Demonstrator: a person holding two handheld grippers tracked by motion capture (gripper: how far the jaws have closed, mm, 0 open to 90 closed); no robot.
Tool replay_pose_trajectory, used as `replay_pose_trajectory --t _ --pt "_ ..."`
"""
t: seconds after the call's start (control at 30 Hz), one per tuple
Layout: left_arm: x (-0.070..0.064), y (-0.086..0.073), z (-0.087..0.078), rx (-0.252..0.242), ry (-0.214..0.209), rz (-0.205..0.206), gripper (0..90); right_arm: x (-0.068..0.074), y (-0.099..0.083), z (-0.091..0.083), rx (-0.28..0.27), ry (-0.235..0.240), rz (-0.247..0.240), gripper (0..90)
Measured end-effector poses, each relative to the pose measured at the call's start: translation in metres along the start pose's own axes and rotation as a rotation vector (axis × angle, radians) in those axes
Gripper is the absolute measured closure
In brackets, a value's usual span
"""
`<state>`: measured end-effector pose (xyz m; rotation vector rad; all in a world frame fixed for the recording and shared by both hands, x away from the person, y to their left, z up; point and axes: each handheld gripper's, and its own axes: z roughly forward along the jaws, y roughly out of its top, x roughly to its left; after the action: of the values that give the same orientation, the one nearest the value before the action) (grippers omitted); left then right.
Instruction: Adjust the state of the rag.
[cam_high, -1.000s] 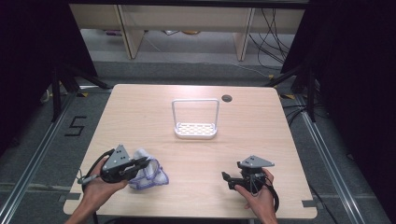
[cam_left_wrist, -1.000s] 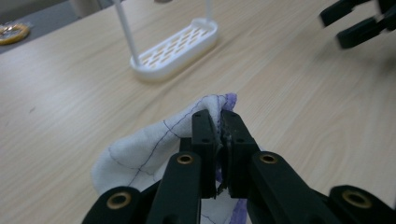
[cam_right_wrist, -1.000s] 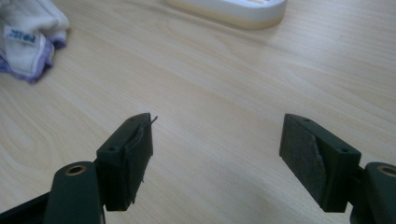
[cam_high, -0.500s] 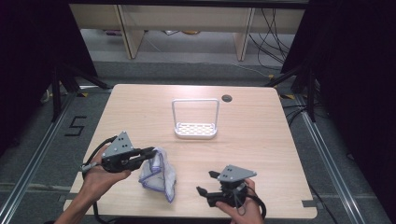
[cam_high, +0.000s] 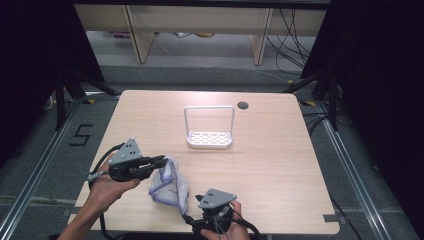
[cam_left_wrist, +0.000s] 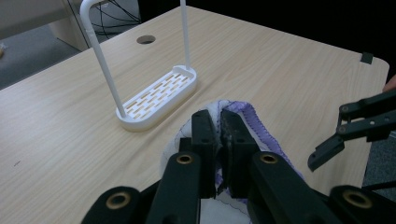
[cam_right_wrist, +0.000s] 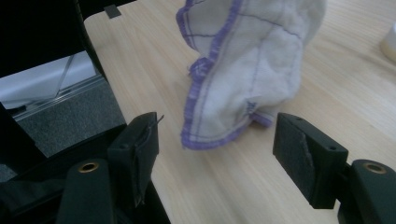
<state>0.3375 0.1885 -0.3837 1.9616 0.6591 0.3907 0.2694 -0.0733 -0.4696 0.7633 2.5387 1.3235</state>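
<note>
Since a second ago: cloth (cam_high: 169, 186) lifted off counter (cam_high: 280, 165) in clenched left tongs (cam_high: 161, 161). Right tongs (cam_right_wrist: 215, 154) moved in, spread wide at hanging hem. Second grab likely next.

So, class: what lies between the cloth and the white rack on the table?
Nothing: in the high view, bare wooden table separates the cloth from the white rack.

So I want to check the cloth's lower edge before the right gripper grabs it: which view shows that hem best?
The right gripper view: the cloth hangs close, its purple hem sharp between open jaws. The high view shows the cloth small, held by the left gripper. The left gripper view shows just a bit of it behind shut jaws.
</note>
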Motion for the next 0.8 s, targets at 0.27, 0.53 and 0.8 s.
replay_pose_trajectory --t 0.27,0.53,0.8 --pt "-0.001 0.002 0.001 -0.003 -0.007 -0.010 84.3 0.011 0.003 0.031 0.046 -0.053 -0.004 29.2" --pt "0.003 -0.001 -0.005 -0.017 -0.012 -0.009 84.3 -0.003 0.006 0.026 0.029 -0.077 -0.106 84.1" --pt "0.005 -0.004 -0.020 -0.031 -0.025 -0.025 84.4 -0.021 0.024 -0.020 -0.039 -0.078 -0.128 87.1"
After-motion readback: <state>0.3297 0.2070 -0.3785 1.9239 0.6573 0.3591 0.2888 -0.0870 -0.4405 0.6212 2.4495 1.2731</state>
